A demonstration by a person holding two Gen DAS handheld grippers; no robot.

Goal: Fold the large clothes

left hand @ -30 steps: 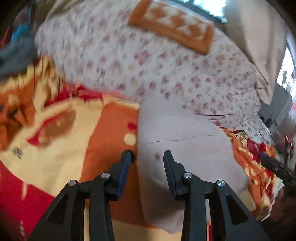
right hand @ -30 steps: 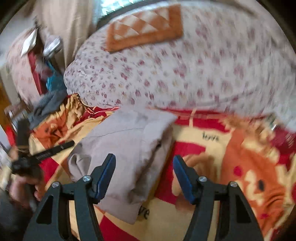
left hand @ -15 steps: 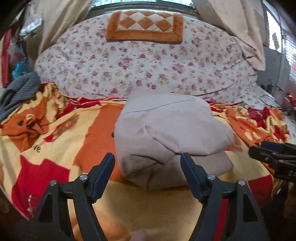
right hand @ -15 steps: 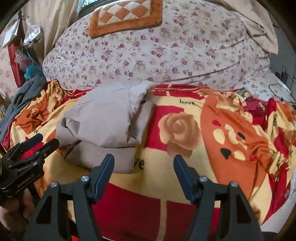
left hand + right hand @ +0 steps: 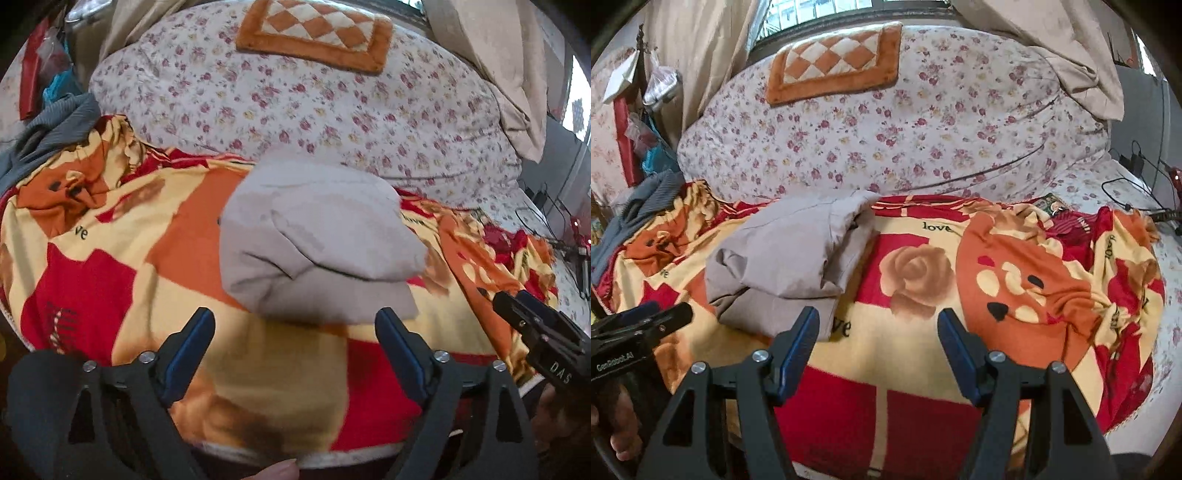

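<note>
A grey-beige garment [image 5: 317, 243] lies folded into a thick bundle on the red, orange and yellow blanket [image 5: 110, 280]; it also shows in the right wrist view [image 5: 786, 258], left of centre. My left gripper [image 5: 295, 325] is open and empty, held back from the bundle's near edge. My right gripper [image 5: 879, 325] is open and empty, over the blanket [image 5: 923, 332] to the right of the bundle. Each gripper shows at the edge of the other's view: the right one [image 5: 535, 332], the left one [image 5: 639, 328].
A large floral quilt [image 5: 905, 129] is heaped behind the blanket with an orange checkered mat [image 5: 834, 62] on top. Grey clothing [image 5: 639, 206] lies at far left. Cables [image 5: 1137, 184] lie at far right. A beige curtain [image 5: 1052, 48] hangs at upper right.
Both grippers have pulled back from the folded garment toward the near edge of the bed. The left gripper's jaws have opened wider. The garment stays folded on the blanket.
</note>
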